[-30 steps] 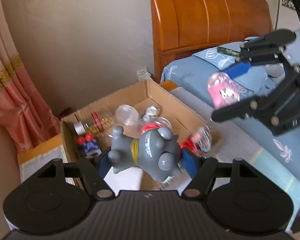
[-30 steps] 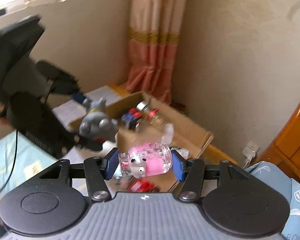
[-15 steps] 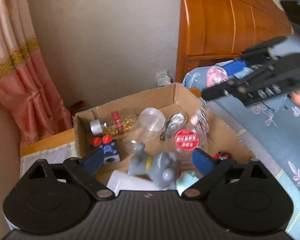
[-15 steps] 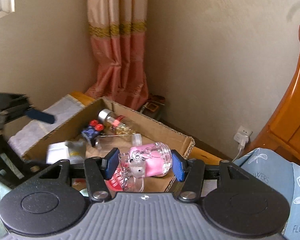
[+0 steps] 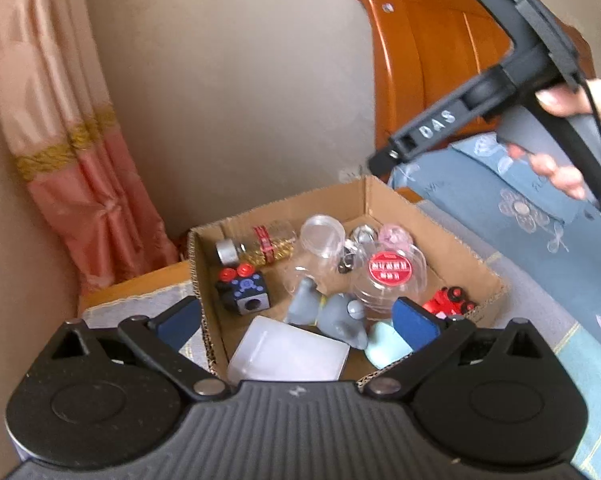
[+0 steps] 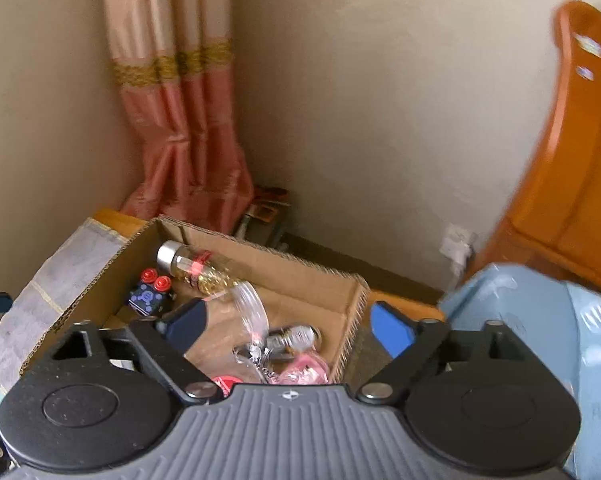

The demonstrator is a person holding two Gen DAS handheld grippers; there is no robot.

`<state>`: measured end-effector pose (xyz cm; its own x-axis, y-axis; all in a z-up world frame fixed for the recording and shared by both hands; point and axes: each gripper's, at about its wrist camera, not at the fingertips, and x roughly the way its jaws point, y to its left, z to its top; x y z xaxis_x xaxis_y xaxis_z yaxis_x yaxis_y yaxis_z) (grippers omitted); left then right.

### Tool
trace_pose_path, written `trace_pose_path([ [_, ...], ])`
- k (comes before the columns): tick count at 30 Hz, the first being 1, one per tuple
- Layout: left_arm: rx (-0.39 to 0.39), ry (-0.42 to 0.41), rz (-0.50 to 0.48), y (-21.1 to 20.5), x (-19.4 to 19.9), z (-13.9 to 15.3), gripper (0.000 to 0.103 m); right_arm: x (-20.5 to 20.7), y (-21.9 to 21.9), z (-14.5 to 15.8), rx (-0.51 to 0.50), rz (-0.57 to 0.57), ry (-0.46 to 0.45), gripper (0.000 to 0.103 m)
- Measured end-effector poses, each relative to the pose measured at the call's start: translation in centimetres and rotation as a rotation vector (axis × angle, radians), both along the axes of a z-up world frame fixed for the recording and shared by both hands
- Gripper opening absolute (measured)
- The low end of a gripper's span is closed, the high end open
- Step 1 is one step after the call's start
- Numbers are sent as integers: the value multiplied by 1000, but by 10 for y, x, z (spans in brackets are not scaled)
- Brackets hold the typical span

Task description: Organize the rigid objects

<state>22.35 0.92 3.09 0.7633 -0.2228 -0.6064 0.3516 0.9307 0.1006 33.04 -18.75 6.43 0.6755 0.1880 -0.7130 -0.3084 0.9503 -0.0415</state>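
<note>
While both grippers point(image 5: 296, 320) point(image 6: 288, 322) are opening, holding nothing, toys crowd the cardboard box point(image 5: 396, 208) below.

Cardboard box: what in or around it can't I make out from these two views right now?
- Pink jar: right wrist view, mostly hidden behind the tongs' body.
- Red toy car: left wrist view, part hidden by the box wall.
- Right tongs' tips: left wrist view, not visible.
- Bed: right wrist view, blurred.

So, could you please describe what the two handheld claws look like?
The left claw has black linkage arms, dark blue pads, two round black discs and a ribbed grey body. The right claw matches; seen from the left wrist, its grey-black handle carries white "DAS" lettering and a thin black cable.
</note>
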Motion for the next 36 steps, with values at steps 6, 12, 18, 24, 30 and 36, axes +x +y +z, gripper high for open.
trace_pose_path([
  [6, -12, -22, 139, 4, -26, 10, 102, -57, -3, 4, -21, -161, 28, 103],
  [12, -67, 66, 265, 9, -54, 4, 102, -127, 5, -26, -15, -249, 82, 103],
  [18, -34, 126, 334, 8, -77, -7, 102, -177, 16, -53, 28, -301, 139, 103],
  [24, -3, 123, 318, 0, -97, -1, 102, -205, 23, -53, 11, -315, 115, 103],
  [30, 10, 92, 308, -6, -106, 10, 102, -214, 23, -41, 15, -329, 71, 103],
  [36, 6, 80, 326, -3, -108, 14, 102, -220, 25, -36, 12, -329, 51, 103],
])
